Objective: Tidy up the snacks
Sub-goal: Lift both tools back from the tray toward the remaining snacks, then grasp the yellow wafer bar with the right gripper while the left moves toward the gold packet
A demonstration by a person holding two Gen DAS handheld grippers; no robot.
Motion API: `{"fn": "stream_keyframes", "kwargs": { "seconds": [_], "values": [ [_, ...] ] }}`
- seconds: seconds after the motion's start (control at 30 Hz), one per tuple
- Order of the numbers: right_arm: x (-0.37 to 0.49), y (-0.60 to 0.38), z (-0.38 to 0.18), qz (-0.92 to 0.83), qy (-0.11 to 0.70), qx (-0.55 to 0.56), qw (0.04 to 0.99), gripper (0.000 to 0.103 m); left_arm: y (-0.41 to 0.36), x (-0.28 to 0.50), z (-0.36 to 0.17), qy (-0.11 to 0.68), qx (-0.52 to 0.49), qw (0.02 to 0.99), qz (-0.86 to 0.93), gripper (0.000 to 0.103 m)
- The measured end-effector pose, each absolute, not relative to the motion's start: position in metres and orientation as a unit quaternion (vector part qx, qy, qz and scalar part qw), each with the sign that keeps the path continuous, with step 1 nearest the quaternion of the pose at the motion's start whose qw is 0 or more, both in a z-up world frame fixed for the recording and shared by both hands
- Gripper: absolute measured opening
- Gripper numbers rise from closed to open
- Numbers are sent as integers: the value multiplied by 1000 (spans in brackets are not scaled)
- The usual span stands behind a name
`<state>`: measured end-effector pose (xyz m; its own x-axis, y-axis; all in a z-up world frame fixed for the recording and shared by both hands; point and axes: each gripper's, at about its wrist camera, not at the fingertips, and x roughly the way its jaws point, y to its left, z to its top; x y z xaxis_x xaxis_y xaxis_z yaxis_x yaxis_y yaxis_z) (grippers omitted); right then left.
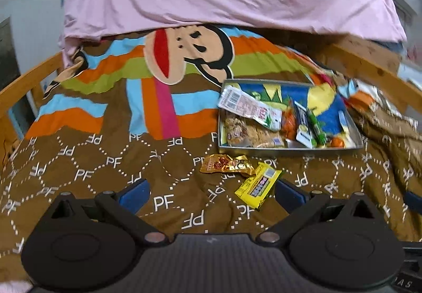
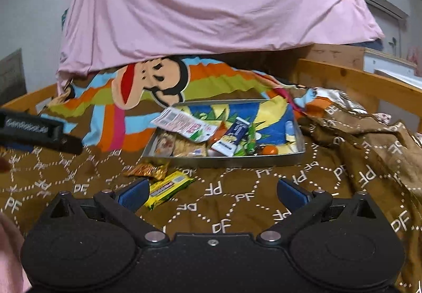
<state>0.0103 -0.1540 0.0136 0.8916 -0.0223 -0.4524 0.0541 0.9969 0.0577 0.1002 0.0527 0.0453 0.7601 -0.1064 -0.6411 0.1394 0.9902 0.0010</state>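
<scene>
Most snacks already lie in the tin tray [image 1: 287, 152], but you still have the gold packet [image 1: 226, 165] and yellow packet [image 1: 257, 185] just before it, with your left gripper [image 1: 211, 191] and right gripper [image 2: 211, 191] both spread wide and empty.

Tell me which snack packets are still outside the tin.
Two: the gold packet and the yellow packet, both on the blanket in front of the tin. The others lie inside.
</scene>
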Motion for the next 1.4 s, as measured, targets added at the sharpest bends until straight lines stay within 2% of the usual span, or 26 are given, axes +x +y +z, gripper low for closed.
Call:
{"fn": "stream_keyframes", "kwargs": {
  "seconds": [0.23,0.5,1.07,1.4],
  "values": [
    [20,-144,5,-11,259,18,966,102,53,122,31,379,21,922,-77,103],
    [32,-141,-3,-7,285,17,958,102,50,136,22,390,53,916,-73,103],
    [64,-141,-20,-7,329,18,944,102,55,183,6,442,53,894,-60,103],
    [105,-131,-41,1,367,-4,930,102,72,244,-29,523,22,851,-28,103]
  ]
}}
